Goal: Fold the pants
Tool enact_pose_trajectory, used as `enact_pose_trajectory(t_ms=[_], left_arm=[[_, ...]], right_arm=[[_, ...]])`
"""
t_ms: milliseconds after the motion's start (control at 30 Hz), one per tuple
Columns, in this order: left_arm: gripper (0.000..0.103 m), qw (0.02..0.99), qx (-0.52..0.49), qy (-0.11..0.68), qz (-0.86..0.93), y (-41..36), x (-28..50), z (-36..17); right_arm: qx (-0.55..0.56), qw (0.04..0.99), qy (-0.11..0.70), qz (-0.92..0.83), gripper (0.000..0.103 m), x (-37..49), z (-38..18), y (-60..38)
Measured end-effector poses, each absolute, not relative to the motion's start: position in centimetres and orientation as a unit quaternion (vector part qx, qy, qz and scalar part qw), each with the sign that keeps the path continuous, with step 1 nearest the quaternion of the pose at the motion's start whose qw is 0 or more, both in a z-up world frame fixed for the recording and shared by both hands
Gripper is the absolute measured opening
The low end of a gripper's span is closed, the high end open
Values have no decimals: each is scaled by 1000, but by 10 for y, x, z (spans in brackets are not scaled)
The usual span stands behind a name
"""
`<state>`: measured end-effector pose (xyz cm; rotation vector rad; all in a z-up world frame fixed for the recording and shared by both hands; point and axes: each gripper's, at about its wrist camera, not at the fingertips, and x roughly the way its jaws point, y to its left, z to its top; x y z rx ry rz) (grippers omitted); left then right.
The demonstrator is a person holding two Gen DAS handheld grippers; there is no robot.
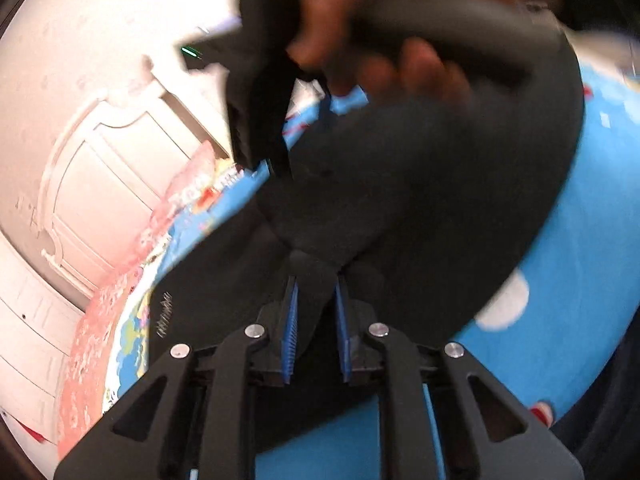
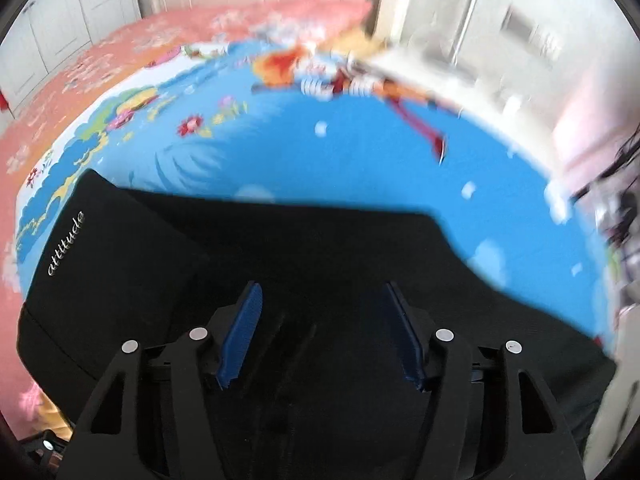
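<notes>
Across the bed spreads a bright blue cartoon sheet (image 2: 360,168), printed with clouds, flowers and figures, and past its far edge lies a pink floral cover (image 2: 80,76). White panelled cupboard doors (image 1: 104,168) stand behind the bed.

On the blue sheet lie the black pants (image 2: 320,240), partly folded. In the right wrist view they fill the lower half of the picture, and one folded layer at the left carries a small silver word along its edge. In the left wrist view a fold of the same dark cloth rises from the sheet toward the camera.

Over the pants, the right gripper (image 2: 320,332) has its blue-padded fingers set well apart. Its pads press on nothing, and the cloth shows beyond them through the gap. From the left wrist view this tool appears blurred at the top, a hand (image 1: 400,40) wrapped round its handle.

Smallest in the scene, the left gripper (image 1: 316,320) has its blue pads drawn close together, pinching a ridge of the black cloth between them.
</notes>
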<state>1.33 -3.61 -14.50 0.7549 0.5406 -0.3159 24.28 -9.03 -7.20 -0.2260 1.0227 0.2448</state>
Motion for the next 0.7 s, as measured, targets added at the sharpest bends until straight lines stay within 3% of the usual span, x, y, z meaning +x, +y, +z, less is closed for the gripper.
enact_pose_trajectory(t_ms=[67,133,200,300,333,400,600,700], left_arm=[[19,897,324,259,-151,-29,14,-144],[23,907,280,272,-161,-21,19,-139],[28,916,218,275,-196,-6,19,-125],[37,941,94,246,-214,45,9,-102],[52,946,75,239,-207,57,8,-99],[67,958,20,236,-163,100,7,-97],[80,945,-132,294,-59,197,27,-111],[79,911,-234,317,-120,215,35,-128]], right_arm=[[-114,876,450,134,62,233,-54,-78],[-123,891,412,146,79,225,-40,-62],[-104,901,388,162,88,220,-31,-48],[-77,901,406,133,88,225,-38,-34],[-74,897,419,119,89,228,-43,-30],[-70,890,435,118,89,229,-56,-20],[-165,867,456,119,89,216,-73,48],[-118,845,487,184,89,221,-71,66]])
